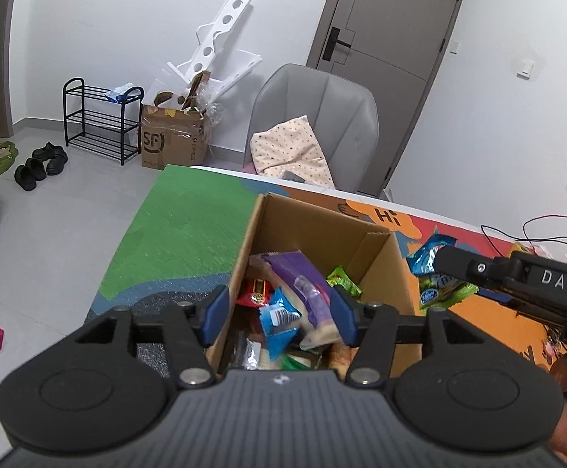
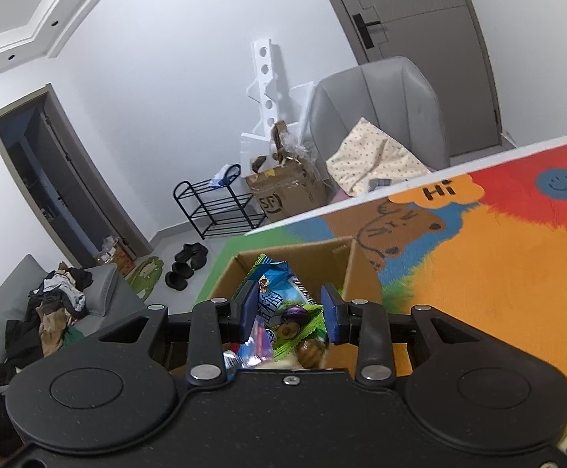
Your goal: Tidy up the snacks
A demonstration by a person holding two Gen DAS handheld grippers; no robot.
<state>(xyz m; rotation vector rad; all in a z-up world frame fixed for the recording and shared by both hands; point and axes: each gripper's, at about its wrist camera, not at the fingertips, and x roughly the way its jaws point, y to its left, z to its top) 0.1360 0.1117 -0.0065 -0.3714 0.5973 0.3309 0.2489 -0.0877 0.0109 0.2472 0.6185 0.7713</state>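
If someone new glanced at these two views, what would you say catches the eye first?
Probably the open brown cardboard box in the middle of the bright multicoloured cartoon table mat, stuffed with snack packets, a purple one lying on top. The right gripper holds blue and green packets over the box, and the left gripper hovers open above it.

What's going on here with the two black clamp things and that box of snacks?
A person holds a gripper in each hand and is sorting snacks into a cardboard box on a colourful mat. The left gripper hovers open over the box, which already holds several packets. The right gripper has a blue and green snack packet between its fingers, above the box.
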